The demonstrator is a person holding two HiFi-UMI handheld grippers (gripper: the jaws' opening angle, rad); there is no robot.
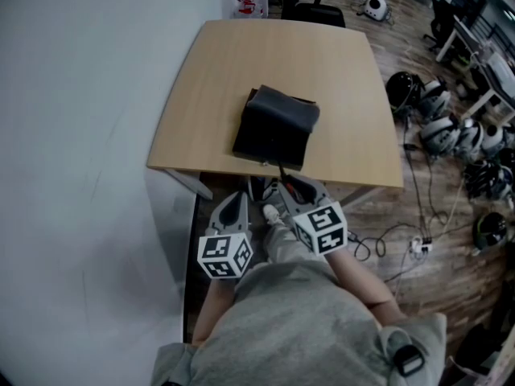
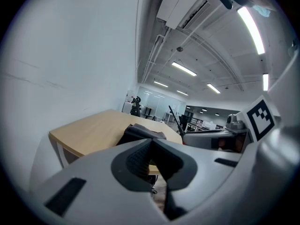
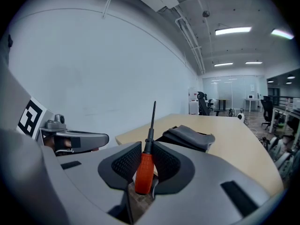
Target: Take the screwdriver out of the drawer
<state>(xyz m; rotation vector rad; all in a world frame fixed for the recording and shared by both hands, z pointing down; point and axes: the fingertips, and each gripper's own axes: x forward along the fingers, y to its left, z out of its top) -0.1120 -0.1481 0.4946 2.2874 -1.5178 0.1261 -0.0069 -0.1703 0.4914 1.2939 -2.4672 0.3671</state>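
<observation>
A screwdriver (image 3: pixel 145 170) with a red handle and a thin black shaft is clamped in my right gripper (image 3: pixel 146 146), its shaft sticking up past the jaws. In the head view the right gripper (image 1: pixel 294 185) sits just below the front edge of the wooden table (image 1: pixel 217 79), with the screwdriver (image 1: pixel 283 175) pointing at the table. My left gripper (image 1: pixel 244 193) hangs beside it on the left. Its jaws (image 2: pixel 151 142) meet at the tips with nothing between them. No drawer can be made out in any view.
A dark folded cloth (image 1: pixel 275 125) lies on the table near its front edge, close ahead of both grippers. A white wall runs along the left. A black chair (image 1: pixel 318 10) stands behind the table. Helmets (image 1: pixel 442 127) and cables (image 1: pixel 418 244) lie on the floor at right.
</observation>
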